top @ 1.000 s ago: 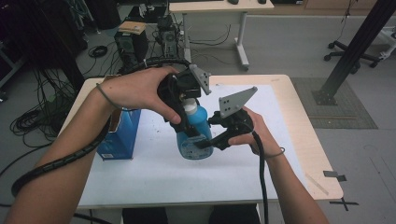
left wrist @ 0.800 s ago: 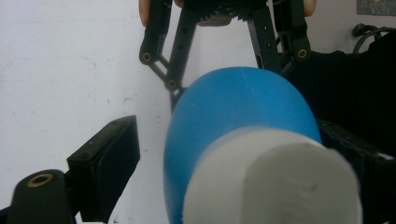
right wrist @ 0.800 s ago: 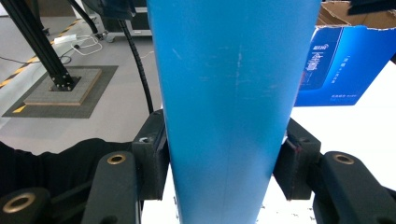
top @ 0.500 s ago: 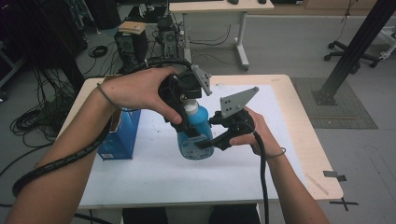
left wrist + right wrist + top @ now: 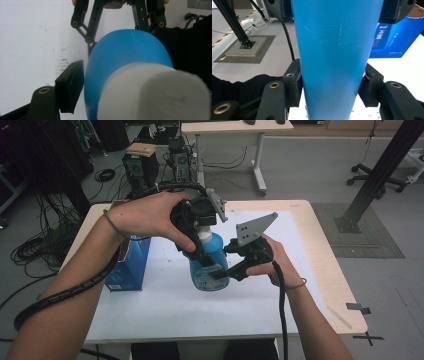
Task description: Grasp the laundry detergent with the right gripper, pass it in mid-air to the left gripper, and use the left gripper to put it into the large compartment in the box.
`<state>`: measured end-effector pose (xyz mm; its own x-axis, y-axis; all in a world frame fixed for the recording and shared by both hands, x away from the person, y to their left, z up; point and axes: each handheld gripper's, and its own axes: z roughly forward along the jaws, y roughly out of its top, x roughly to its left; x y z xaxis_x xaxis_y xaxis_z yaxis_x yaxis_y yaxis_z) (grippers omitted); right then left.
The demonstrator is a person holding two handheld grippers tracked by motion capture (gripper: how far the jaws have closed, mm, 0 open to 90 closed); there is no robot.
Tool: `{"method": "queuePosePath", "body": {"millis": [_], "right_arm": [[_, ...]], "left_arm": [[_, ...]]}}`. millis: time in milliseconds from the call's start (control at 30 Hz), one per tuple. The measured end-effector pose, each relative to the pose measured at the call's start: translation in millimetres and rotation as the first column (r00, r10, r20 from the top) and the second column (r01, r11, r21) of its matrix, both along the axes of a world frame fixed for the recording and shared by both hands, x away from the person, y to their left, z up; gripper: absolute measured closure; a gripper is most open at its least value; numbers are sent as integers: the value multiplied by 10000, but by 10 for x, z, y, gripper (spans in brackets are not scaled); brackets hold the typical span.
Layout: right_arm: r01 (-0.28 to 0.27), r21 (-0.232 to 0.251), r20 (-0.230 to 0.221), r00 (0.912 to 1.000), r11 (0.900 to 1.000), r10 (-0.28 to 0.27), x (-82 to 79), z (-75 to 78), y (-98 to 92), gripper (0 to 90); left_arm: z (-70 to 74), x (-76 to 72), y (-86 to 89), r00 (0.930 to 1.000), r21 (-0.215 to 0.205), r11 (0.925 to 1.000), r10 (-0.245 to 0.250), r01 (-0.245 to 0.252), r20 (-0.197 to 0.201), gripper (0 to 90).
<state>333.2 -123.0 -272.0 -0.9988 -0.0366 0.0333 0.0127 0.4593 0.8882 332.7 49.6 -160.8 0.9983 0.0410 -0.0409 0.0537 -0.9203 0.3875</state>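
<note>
The bottle point(image 5: 210, 262) looks like smooth, slightly scuffed blue plastic with a matt white cap point(image 5: 155, 95); the box point(image 5: 129, 265) is glossy blue card, the surface point(image 5: 165, 310) matt white with pale wood edges

blue box point(image 5: 129, 265), white table point(image 5: 165, 312), office chair point(image 5: 382, 172)
</note>
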Motion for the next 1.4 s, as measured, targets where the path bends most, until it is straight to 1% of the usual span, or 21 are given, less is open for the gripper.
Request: {"method": "queuePosePath", "body": {"millis": [67,100,133,267,467,500,600,633,767,867,1000,1100,1133,1233,1267,1333,1400], "right_arm": [[11,9,-9,10000,10000,-11,1,0,-1,459],[21,27,-7,10000,10000,-20,4,-1,-5,459],[21,27,-7,10000,10000,-20,4,-1,-5,459],[2,31,-11,10000,10000,-2,4,1,-8,459],[37,82,-35,10000,10000,-37,12,1,-22,459],[44,94,-79,10000,9999,-43,14,0,-28,460],[36,120,-46,10000,9999,-35,20,0,-33,460],[46,133,-75,10000,9999,-45,20,0,-34,460],[40,151,-45,10000,9999,-40,25,-2,-41,460],[43,187,-72,10000,9998,-42,26,-6,-41,459],[14,246,-40,10000,9997,-13,31,-10,-46,458],[16,324,-2,10000,9995,-16,38,-14,-47,453],[36,336,14,10000,9994,-36,38,-16,-47,451],[49,367,77,10000,9993,-52,36,-24,-40,446],[51,363,68,10000,9993,-54,35,-27,-38,444],[124,328,114,9999,9994,-128,31,-30,-31,439],[143,339,143,9998,9993,-148,30,-31,-29,438]], "left_arm": [[6,-3,1,10000,-12,10000,-26,26,-26,335],[14,-10,-5,10000,20,10000,-45,45,-85,335],[14,-10,-5,10000,20,10000,-45,45,-85,358],[21,-5,-12,10000,23,10000,-25,25,-70,371],[23,-1,-22,10000,6,10000,63,-63,-62,374],[30,-2,-35,10000,110,9999,84,-84,-12,374],[30,-2,-35,10000,110,9999,84,-84,-12,375],[33,-8,-49,9998,124,9997,195,-195,16,376],[33,-8,-49,9998,124,9997,195,-195,16,376],[34,-10,-58,9997,208,9995,245,-245,10,377],[44,-20,-71,9993,200,9992,352,-355,116,377],[48,-17,-74,9992,270,9990,366,-370,141,377],[48,-17,-80,9992,383,9986,345,-351,181,378],[48,-18,-83,9992,413,9985,352,-360,188,378],[44,-22,-88,9989,430,9981,440,-447,180,378],[48,-23,-99,9988,573,9974,417,-431,261,378],[52,-22,-101,9987,574,9972,458,-469,203,378]]}}
